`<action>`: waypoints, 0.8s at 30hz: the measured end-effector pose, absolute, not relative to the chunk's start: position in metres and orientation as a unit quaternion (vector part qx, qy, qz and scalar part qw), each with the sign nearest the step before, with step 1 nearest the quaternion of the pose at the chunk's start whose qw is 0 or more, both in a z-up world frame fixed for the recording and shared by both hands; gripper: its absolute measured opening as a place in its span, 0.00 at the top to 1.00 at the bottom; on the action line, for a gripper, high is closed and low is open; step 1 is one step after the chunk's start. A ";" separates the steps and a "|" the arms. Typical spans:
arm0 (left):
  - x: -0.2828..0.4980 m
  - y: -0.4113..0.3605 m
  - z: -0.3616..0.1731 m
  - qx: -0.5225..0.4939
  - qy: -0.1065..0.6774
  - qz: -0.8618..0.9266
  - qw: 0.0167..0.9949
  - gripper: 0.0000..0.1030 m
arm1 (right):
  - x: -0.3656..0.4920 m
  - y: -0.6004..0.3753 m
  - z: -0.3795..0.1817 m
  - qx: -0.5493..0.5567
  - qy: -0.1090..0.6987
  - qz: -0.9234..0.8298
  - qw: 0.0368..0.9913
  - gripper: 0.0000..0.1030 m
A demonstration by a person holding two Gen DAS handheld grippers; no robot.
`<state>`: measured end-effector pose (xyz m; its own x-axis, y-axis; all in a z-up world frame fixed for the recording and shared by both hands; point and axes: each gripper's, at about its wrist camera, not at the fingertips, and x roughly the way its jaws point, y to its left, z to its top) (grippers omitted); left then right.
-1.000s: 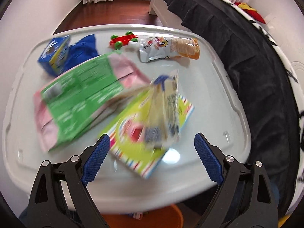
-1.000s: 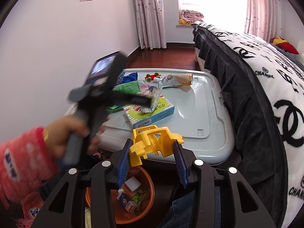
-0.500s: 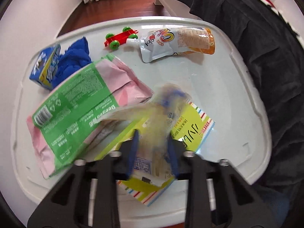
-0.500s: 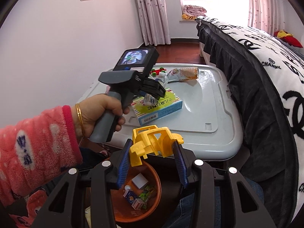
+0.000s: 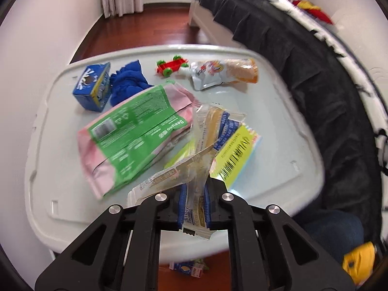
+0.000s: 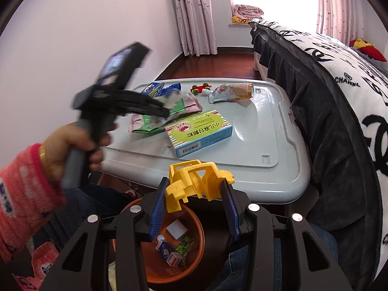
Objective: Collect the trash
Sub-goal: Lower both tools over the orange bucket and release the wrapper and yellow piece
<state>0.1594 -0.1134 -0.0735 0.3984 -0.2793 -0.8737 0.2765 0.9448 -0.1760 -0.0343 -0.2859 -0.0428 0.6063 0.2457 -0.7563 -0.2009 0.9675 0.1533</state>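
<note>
My left gripper [image 5: 194, 201] is shut on a crinkled clear wrapper with tan and blue print [image 5: 211, 131], held above the pale grey lid [image 5: 278, 111]. The right wrist view shows a hand holding this left gripper [image 6: 165, 111], blurred, over the green and pink pouch [image 6: 150, 121]. My right gripper [image 6: 194, 196] is shut on a yellow plastic toy part [image 6: 194, 181] above an orange bin [image 6: 194, 223] that holds a small carton and scraps.
On the lid lie the green and pink pouch [image 5: 135, 133], a yellow-green box [image 5: 237, 155], a blue carton [image 5: 93, 86], a blue cloth [image 5: 128, 82], a red toy car [image 5: 172, 64] and an orange-silver pouch [image 5: 223, 72]. A dark-skirted bed [image 6: 327, 97] runs along the right.
The left jaws went from wide open to shut on the wrapper, then lifted it off the box and drew back. The right gripper kept still with the yellow part.
</note>
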 end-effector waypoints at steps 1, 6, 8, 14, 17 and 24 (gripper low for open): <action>0.152 -0.109 -0.068 0.000 0.516 -0.166 0.840 0.90 | -0.034 -0.285 -0.042 0.025 0.425 0.123 0.896 0.59; 0.109 -0.084 -0.040 -0.006 0.483 -0.189 0.855 0.90 | -0.038 -0.281 -0.037 0.021 0.421 0.126 0.898 0.59; 0.091 -0.074 -0.031 -0.013 0.474 -0.200 0.857 0.90 | -0.039 -0.279 -0.035 0.019 0.420 0.126 0.898 0.59; 0.047 -0.049 -0.023 -0.021 0.469 -0.208 0.858 0.90 | -0.044 -0.270 -0.028 0.007 0.417 0.134 0.899 0.59; 0.028 -0.039 -0.025 -0.028 0.472 -0.209 0.856 0.90 | -0.048 -0.265 -0.025 -0.002 0.416 0.139 0.899 0.59; -0.007 -0.024 -0.044 -0.034 0.496 -0.184 0.848 0.90 | -0.059 -0.253 -0.023 -0.016 0.418 0.150 0.896 0.59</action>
